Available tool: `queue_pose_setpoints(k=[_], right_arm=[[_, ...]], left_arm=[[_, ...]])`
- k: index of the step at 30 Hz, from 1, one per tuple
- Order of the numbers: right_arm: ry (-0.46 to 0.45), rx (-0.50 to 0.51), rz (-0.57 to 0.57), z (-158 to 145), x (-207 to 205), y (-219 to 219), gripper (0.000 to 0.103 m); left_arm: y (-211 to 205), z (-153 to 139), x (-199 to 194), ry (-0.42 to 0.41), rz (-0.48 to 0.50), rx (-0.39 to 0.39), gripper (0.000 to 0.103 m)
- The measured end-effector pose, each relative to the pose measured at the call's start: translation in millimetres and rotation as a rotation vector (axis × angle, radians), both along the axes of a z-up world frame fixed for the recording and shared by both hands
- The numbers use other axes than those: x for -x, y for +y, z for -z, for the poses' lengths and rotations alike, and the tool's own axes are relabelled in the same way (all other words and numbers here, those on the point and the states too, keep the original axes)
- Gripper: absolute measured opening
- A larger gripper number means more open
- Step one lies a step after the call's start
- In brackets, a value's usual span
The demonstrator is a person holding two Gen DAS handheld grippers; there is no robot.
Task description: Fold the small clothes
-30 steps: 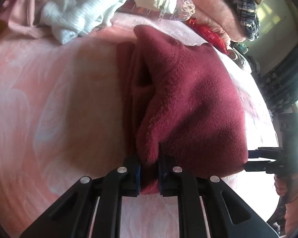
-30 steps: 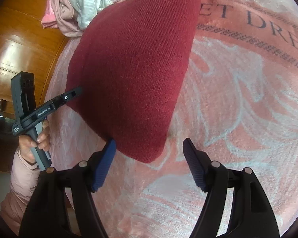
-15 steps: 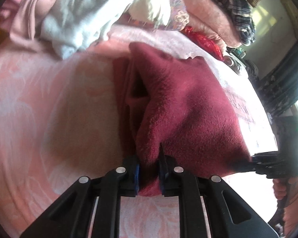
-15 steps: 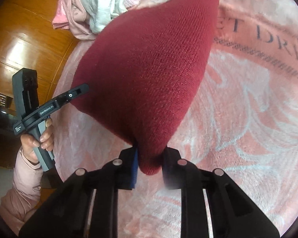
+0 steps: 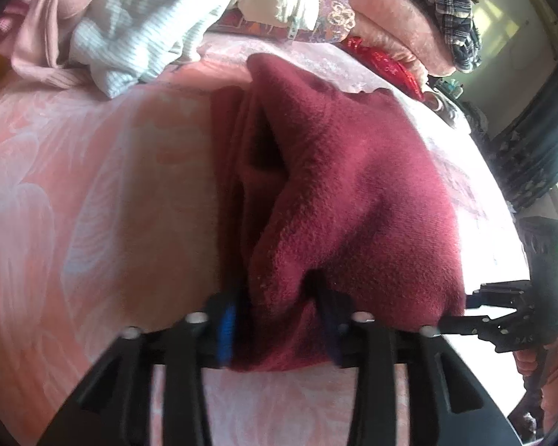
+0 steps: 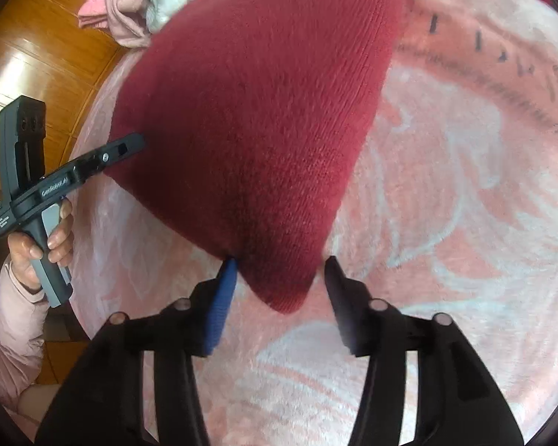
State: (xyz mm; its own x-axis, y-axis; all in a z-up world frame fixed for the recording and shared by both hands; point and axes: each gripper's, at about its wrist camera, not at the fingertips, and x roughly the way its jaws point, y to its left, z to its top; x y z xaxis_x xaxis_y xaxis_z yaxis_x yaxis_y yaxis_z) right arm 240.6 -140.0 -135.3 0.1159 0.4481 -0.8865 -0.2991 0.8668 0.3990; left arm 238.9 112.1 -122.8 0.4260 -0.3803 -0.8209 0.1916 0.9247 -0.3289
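Note:
A dark red knitted garment point(image 5: 353, 186) lies folded on the pink blanket point(image 5: 74, 186), its near edge bunched between the fingers of my left gripper point(image 5: 277, 316). That gripper's jaws are opening and the pads no longer pinch the cloth. In the right wrist view the garment point(image 6: 260, 111) ends in a corner lying between the parted fingers of my right gripper point(image 6: 279, 290). Its jaws are opening too, with a gap on both sides of the corner. The left gripper point(image 6: 126, 148) shows at the garment's far left corner, and the right gripper point(image 5: 472, 308) at its right edge.
A heap of pale striped, white and pink clothes point(image 5: 130, 29) lies at the far side of the bed, with folded blankets and a plaid cloth point(image 5: 454, 11) behind. Wooden floor point(image 6: 37, 55) lies past the bed's left edge. A person's hand point(image 6: 44, 249) grips the left handle.
Half a second ago both grippers were pinched on the garment's near corners; now both sets of jaws have parted and the cloth rests loose between them. The right gripper had closed just before.

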Motion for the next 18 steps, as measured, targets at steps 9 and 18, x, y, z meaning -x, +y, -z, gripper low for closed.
queue_pose_setpoints(k=[9,18], right_arm=[[-0.106,-0.054,0.133,-46,-22,-40,0.065],[-0.117,-0.017,0.119,-37,-29,-38,0.065]], left_arm=[[3,-49,-32,-0.062,-0.078,-0.012,0.078],[-13,-32,-122,-0.002,-0.183,0.105,0.072]])
